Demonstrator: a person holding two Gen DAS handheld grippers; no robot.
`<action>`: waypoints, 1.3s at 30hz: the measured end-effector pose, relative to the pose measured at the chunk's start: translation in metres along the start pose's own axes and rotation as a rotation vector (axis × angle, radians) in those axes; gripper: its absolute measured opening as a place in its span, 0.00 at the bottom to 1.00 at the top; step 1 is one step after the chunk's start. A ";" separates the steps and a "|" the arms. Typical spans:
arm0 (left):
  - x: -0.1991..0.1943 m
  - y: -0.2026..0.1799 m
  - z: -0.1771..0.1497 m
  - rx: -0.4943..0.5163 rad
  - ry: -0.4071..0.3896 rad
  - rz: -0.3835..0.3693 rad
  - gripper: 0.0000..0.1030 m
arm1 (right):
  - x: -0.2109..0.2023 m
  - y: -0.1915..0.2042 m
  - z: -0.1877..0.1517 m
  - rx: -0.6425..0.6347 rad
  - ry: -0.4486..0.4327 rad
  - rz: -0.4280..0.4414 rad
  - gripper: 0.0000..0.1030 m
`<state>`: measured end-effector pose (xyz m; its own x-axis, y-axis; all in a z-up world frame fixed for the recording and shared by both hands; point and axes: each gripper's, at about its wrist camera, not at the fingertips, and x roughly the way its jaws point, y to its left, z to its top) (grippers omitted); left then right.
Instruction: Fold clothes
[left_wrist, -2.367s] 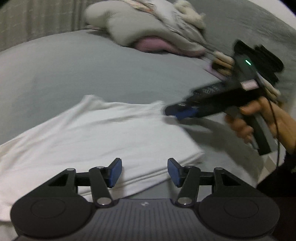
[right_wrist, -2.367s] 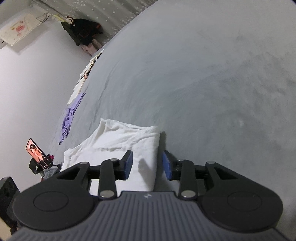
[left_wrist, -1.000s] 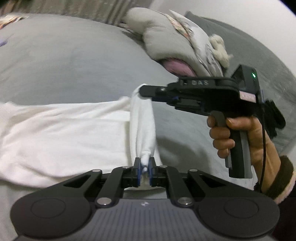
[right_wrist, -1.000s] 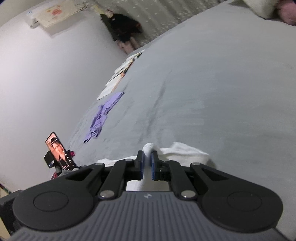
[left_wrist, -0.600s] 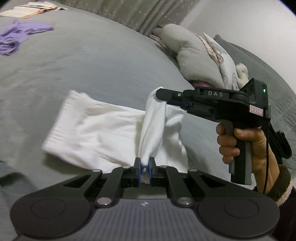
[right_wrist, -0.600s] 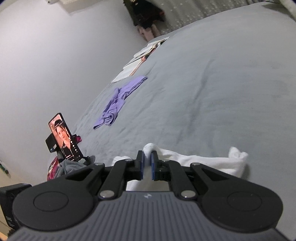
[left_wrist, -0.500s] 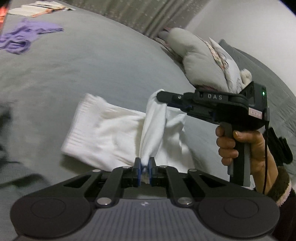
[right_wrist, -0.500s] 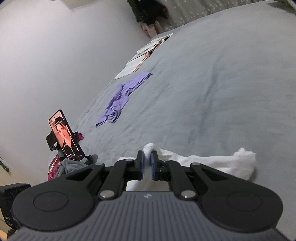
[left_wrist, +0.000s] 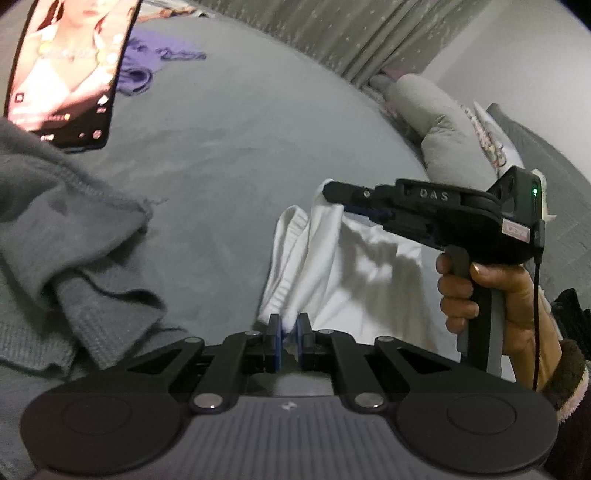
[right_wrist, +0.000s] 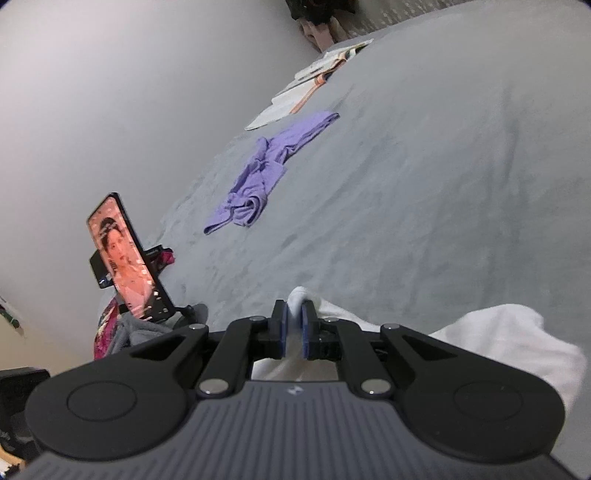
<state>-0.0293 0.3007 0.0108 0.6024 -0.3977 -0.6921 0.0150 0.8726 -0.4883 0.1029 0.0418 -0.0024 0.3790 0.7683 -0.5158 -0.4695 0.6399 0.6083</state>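
White cotton, thin and soft, with a ribbed hem: the white garment (left_wrist: 354, 266). Lies no longer flat as 2.4 s ago, when both tongs stood open above it. Now pinched at two points and raised from the bed (left_wrist: 229, 155).

Left gripper (left_wrist: 290, 332): closed almost fully, only a thin layer of the cloth between the blue pads. Right gripper (left_wrist: 328, 186): closed in the same way on an upper corner, seen also from its own camera (right_wrist: 293, 328) with a small white bump above the pads. Held by the right hand (left_wrist: 491, 295).

Since half a second ago, carried further toward the side edge of the bed, where the phone (left_wrist: 70, 62) stands and the grey sweater (left_wrist: 66, 236) lies crumpled. Ribbed hem drawn in closer, so less cloth trailing behind.

Probably means a fold in progress: one edge lifted and brought over the rest. Not yet laid down, so not yet finished. Could also be a move toward a pile; cannot tell which.

Stretched as a taut band between the two grips, with the remainder sagging in loose wrinkles onto the bed below the right gripper. Near the grey sweater but apart from it. Well apart from the purple garment (right_wrist: 266, 173) toward the far edge.
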 end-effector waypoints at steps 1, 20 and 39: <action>-0.002 -0.002 0.002 0.012 0.005 0.009 0.12 | 0.003 0.000 0.000 -0.002 -0.002 -0.006 0.19; 0.051 0.022 0.043 -0.154 -0.020 0.031 0.28 | -0.118 -0.064 -0.046 0.189 -0.081 -0.255 0.48; 0.084 -0.002 0.054 -0.073 -0.109 0.076 0.28 | -0.086 -0.088 -0.042 0.158 -0.168 -0.281 0.17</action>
<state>0.0642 0.2811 -0.0178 0.6829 -0.2943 -0.6686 -0.0896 0.8746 -0.4765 0.0778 -0.0810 -0.0368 0.6075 0.5453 -0.5776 -0.2048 0.8100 0.5495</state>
